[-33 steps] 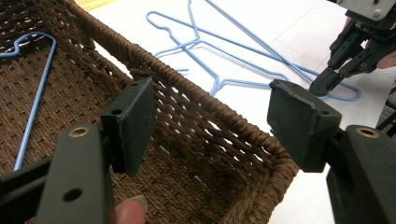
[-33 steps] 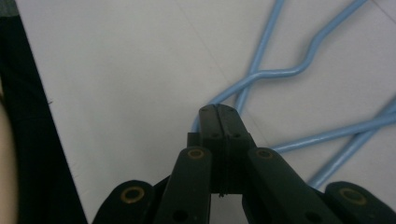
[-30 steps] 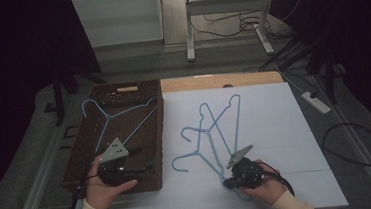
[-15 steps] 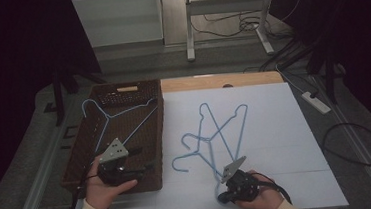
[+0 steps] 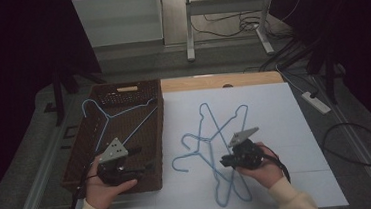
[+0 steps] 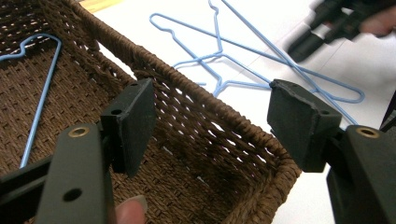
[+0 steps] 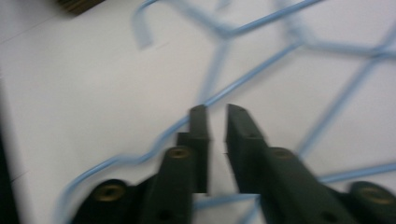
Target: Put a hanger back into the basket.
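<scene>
on the white table surface (image 5: 285, 126), a tangle of light blue wire hangers (image 5: 212, 147) lies around the centre, their hooks and bars crossing one another. at about nine o'clock from that pile sits a dark brown woven basket (image 5: 95, 126), and one more blue hanger (image 5: 124, 122) rests inside it, stretching from the far-left corner towards the near-right wall. the left gripper (image 5: 139, 161) is held by the person's left hand (image 5: 105, 188) over the near end of the basket; in the left gripper view its jaws stand wide apart with nothing between them, framing the basket's rim (image 6: 219, 112) and the hangers beyond. the right gripper (image 5: 224, 160), in the person's right hand (image 5: 264, 168), sits at roughly four o'clock of the hanger pile, pointing towards nine o'clock. in the right gripper view, which is blurred, its jaws are nearly together with a thin gap between them, just above a hanger wire (image 7: 252, 79); whether they pinch that wire cannot be told.
</scene>
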A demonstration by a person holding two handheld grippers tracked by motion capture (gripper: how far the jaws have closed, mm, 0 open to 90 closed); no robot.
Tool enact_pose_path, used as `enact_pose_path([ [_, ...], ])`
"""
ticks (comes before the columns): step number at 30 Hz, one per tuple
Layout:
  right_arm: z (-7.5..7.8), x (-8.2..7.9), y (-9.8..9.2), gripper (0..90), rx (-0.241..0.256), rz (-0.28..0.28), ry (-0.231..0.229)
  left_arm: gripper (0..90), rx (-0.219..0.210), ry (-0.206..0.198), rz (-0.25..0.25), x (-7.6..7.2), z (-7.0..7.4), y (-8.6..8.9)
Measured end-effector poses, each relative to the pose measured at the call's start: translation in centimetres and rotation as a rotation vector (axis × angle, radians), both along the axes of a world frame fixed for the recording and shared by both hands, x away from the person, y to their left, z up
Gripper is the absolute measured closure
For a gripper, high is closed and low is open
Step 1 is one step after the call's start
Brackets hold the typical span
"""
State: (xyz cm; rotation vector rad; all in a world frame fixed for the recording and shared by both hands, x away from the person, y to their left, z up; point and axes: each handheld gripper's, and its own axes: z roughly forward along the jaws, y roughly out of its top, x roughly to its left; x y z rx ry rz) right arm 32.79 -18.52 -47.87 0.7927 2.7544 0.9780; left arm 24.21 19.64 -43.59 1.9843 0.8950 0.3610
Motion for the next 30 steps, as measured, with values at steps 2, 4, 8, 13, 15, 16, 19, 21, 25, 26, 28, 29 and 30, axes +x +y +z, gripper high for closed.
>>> enact_pose_path([
  [2,0.3,1.9,0.3,63.7,0.001,-0.023,-0.012,32.5,-0.002,-0.001,0.001,0.0,0.0,0.1],
  [4,0.4,3.5,0.7,56.5,-0.004,-0.038,-0.013,32.5,-0.001,-0.002,0.001,0.0,0.0,0.1],
  [8,0.2,6.7,2.2,50.8,-0.038,-0.034,-0.013,32.5,-0.004,-0.003,-0.002,0.0,0.0,0.1],
  [13,-0.3,8.5,4.3,48.6,-0.089,-0.015,0.003,32.5,-0.005,-0.003,-0.004,0.0,0.1,0.2],
  [15,-0.6,9.1,5.1,48.3,-0.113,0.000,0.011,32.5,-0.005,-0.003,-0.005,0.0,0.1,0.2],
  [16,-0.8,9.3,5.4,48.3,-0.123,0.006,0.015,32.5,-0.005,-0.004,-0.006,0.0,0.1,0.2],
  [19,-1.3,10.0,6.4,49.2,-0.159,0.027,0.026,32.5,-0.005,-0.004,-0.007,0.0,0.1,0.2],
  [21,-1.5,10.2,7.0,51.4,-0.183,0.041,0.032,32.5,-0.005,-0.003,-0.008,0.0,0.0,0.1],
  [25,-2.0,10.6,8.2,58.7,-0.261,0.062,0.032,32.5,-0.005,-0.001,-0.011,0.0,0.0,0.1],
  [26,-2.1,10.6,8.4,60.6,-0.281,0.070,0.032,32.5,-0.005,-0.002,-0.011,0.0,0.0,0.1],
  [28,-2.3,10.7,8.8,67.1,-0.309,0.080,0.039,32.5,-0.003,-0.002,-0.012,0.0,0.0,0.1],
  [29,-2.4,10.7,9.0,70.4,-0.322,0.084,0.047,32.5,-0.002,0.000,-0.012,0.0,0.0,0.1],
  [30,-2.3,10.7,9.1,74.1,-0.323,0.083,0.067,32.5,-0.001,-0.002,-0.013,0.0,0.0,0.1],
])
